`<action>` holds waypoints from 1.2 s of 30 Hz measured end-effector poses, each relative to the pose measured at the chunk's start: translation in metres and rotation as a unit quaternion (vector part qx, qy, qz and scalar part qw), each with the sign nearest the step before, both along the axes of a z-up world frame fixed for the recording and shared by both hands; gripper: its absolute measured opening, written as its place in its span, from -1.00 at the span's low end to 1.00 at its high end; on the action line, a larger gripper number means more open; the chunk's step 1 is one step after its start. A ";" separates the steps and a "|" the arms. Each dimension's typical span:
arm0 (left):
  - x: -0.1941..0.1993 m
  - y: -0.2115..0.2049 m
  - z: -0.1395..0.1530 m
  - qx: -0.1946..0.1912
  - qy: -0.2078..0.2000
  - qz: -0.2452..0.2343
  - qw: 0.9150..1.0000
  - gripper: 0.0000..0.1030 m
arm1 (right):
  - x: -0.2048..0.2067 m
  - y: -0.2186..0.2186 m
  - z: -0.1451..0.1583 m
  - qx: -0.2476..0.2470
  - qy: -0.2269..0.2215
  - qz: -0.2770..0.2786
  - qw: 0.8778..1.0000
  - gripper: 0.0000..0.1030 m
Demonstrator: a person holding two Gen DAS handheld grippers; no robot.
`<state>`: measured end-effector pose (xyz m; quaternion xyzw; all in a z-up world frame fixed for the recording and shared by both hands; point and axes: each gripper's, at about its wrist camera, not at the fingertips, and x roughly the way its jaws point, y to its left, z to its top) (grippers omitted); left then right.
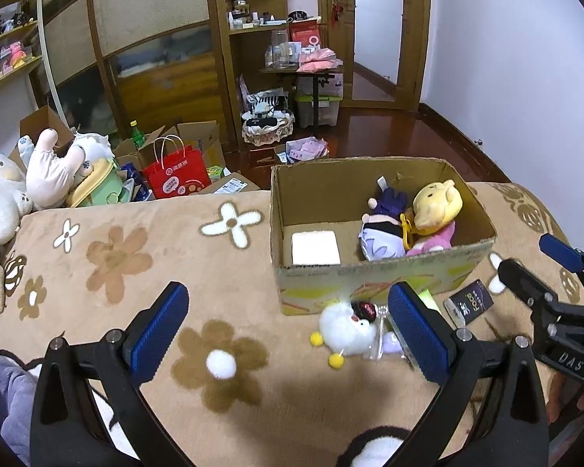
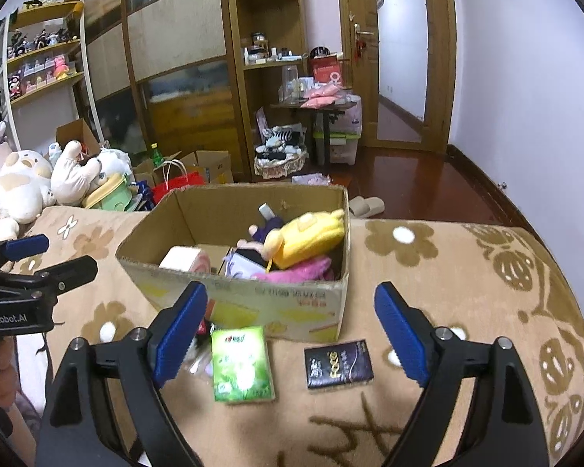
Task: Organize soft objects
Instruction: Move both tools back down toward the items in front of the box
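The box (image 1: 381, 272) sits open-topped on the blanket (image 1: 136, 241). Inside: a yellow plush (image 1: 436, 206) leaning in the right end, over a pink plush (image 1: 432, 243); a purple doll (image 1: 381, 239) beside them; a white block (image 1: 315, 248) at the left end. Printing on the box's front wall is too blurred to read.

In front of the box on the blanket: a white plush (image 1: 344, 330) with 2 yellow feet, a green pack (image 2: 242, 364) and a black pack (image 2: 338, 364). The green pack carries red characters, illegible (blurred); the black pack's gold lettering cannot be made out either.

Left gripper (image 1: 288, 327): jaws spread wide, holding nothing, above the blanket near the white plush. Its body reads "GenRobot.AI" in the right wrist view.

Right gripper (image 2: 292, 334): jaws spread wide, holding nothing, with both packs lying between its fingers. Its body reads "DAS".
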<state>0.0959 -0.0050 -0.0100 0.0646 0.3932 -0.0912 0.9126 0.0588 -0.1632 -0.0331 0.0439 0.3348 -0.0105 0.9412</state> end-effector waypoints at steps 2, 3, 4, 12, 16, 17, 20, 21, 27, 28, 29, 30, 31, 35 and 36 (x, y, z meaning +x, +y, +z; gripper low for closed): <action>-0.005 0.001 0.000 0.001 0.002 0.000 1.000 0.96 | -0.004 0.003 -0.002 -0.003 -0.002 -0.001 1.000 1.00; -0.007 0.002 -0.001 0.002 0.004 -0.001 1.000 0.96 | -0.006 0.004 -0.002 -0.004 -0.003 -0.002 1.000 1.00; -0.008 0.002 -0.002 0.003 0.007 -0.002 1.000 0.96 | -0.007 0.006 -0.003 -0.004 -0.002 0.000 1.000 1.00; -0.015 0.003 -0.012 0.013 0.030 0.002 0.999 0.96 | -0.014 0.017 -0.017 -0.009 0.020 0.002 1.000 1.00; -0.016 0.002 -0.016 0.017 0.035 0.003 0.999 0.96 | -0.015 0.019 -0.024 -0.011 0.031 0.001 0.999 1.00; -0.015 0.002 -0.017 0.017 0.036 0.004 0.999 0.96 | -0.015 0.019 -0.026 -0.009 0.033 0.002 0.999 1.00; -0.010 0.003 -0.020 0.013 0.043 0.006 0.999 0.96 | -0.014 0.018 -0.031 -0.008 0.038 -0.001 0.999 1.00; -0.009 0.004 -0.021 0.012 0.046 0.007 0.999 0.96 | -0.013 0.018 -0.033 -0.009 0.040 -0.002 0.999 1.00; 0.005 0.004 -0.030 0.006 0.060 0.013 0.998 0.96 | -0.004 0.013 -0.046 0.006 0.053 -0.018 0.998 1.00; 0.007 0.005 -0.031 0.005 0.062 0.014 0.998 0.96 | -0.003 0.012 -0.048 0.007 0.055 -0.021 0.998 1.00; 0.010 0.004 -0.033 0.004 0.065 0.015 0.998 0.96 | 0.000 0.010 -0.050 0.009 0.058 -0.023 0.998 1.00; 0.012 0.004 -0.036 0.003 0.068 0.016 0.998 0.96 | 0.002 0.009 -0.053 0.013 0.060 -0.024 0.998 1.00; 0.014 0.003 -0.038 0.002 0.070 0.016 0.997 0.96 | 0.005 0.008 -0.055 0.018 0.064 -0.025 0.997 1.00; 0.023 0.001 -0.045 -0.001 0.082 0.016 0.997 0.96 | 0.012 0.006 -0.064 0.025 0.081 -0.028 0.996 1.00; 0.025 0.000 -0.047 -0.001 0.085 0.015 0.996 0.96 | 0.015 0.006 -0.066 0.023 0.085 -0.029 0.996 1.00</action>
